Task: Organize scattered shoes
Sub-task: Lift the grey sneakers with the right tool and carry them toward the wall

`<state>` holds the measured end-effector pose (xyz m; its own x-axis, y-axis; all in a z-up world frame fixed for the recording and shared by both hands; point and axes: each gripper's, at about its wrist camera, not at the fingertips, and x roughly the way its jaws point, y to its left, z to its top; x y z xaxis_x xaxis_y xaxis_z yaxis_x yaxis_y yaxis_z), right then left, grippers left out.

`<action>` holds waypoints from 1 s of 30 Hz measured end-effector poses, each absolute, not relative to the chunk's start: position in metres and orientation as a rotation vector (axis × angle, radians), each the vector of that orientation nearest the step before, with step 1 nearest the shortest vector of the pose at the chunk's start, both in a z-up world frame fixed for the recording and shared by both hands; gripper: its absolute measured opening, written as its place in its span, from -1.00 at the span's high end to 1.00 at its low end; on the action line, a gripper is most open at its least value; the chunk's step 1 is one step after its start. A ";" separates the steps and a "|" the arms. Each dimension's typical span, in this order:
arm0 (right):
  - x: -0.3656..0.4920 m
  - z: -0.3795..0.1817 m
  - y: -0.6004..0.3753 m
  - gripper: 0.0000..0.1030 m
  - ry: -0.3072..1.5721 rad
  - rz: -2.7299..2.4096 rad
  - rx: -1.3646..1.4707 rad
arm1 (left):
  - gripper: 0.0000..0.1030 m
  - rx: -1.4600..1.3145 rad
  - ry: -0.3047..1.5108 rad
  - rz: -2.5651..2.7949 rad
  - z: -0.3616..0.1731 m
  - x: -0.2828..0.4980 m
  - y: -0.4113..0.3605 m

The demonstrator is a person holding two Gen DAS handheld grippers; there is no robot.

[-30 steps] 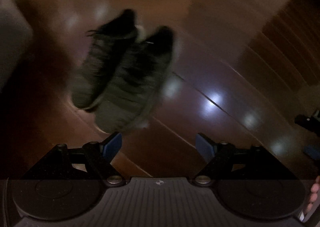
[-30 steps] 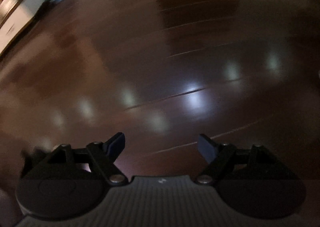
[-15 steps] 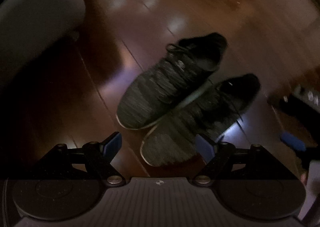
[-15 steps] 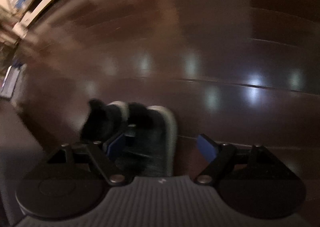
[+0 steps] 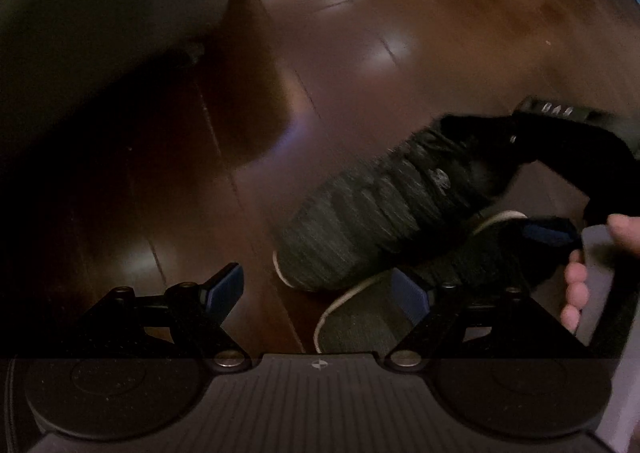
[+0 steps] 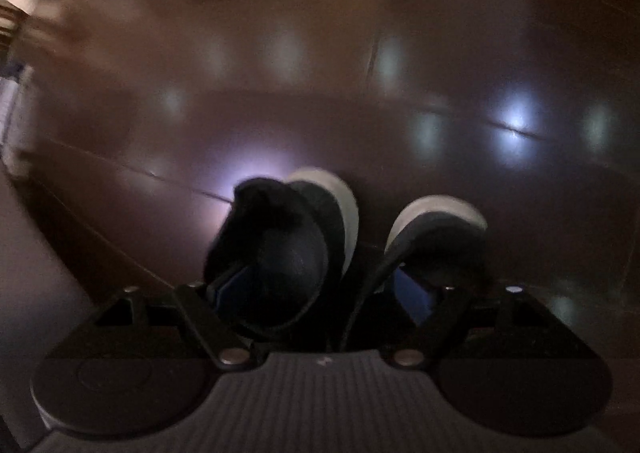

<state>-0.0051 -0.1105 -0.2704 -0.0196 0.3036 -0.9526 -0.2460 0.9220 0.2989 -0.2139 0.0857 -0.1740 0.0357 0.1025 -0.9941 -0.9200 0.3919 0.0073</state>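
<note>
Lying side by side on the floor [image 5: 360, 13], two shoes [image 5: 384, 213] point lower-left, heels hidden behind the right hand-held gripper [image 6: 324, 293], open around both heels; left hand-held gripper [image 5: 320, 289] open, empty.

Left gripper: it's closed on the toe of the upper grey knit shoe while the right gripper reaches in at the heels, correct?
Not quite. In the left wrist view the left gripper is open and holds nothing; the upper grey knit shoe lies ahead of it. The right gripper is at the heels.
</note>
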 end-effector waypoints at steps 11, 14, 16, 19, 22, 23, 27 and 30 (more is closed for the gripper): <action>-0.012 -0.307 -0.099 -0.09 1.657 0.375 -0.077 | -0.65 -0.913 1.282 1.009 -0.184 -0.227 0.112; -0.013 -0.313 -0.092 -0.11 1.678 0.382 -0.164 | -0.65 -0.932 1.275 1.019 -0.183 -0.227 0.115; -0.014 -0.313 -0.089 -0.09 1.671 0.389 -0.187 | -0.65 -0.932 1.269 1.020 -0.181 -0.225 0.116; -0.018 -0.313 -0.088 -0.03 1.648 0.403 -0.202 | -0.65 -0.942 1.268 1.019 -0.181 -0.225 0.116; -0.023 -0.312 -0.094 0.08 1.623 0.430 -0.198 | -0.65 -0.947 1.270 1.015 -0.181 -0.224 0.113; -0.025 -0.311 -0.096 0.14 1.615 0.441 -0.197 | -0.65 -0.944 1.271 1.011 -0.181 -0.223 0.113; -0.031 -0.307 -0.104 0.43 1.582 0.488 -0.183 | -0.65 -0.935 1.275 0.998 -0.184 -0.219 0.115; -0.037 -0.308 -0.108 0.58 1.562 0.510 -0.168 | -0.65 -0.923 1.275 0.988 -0.185 -0.216 0.112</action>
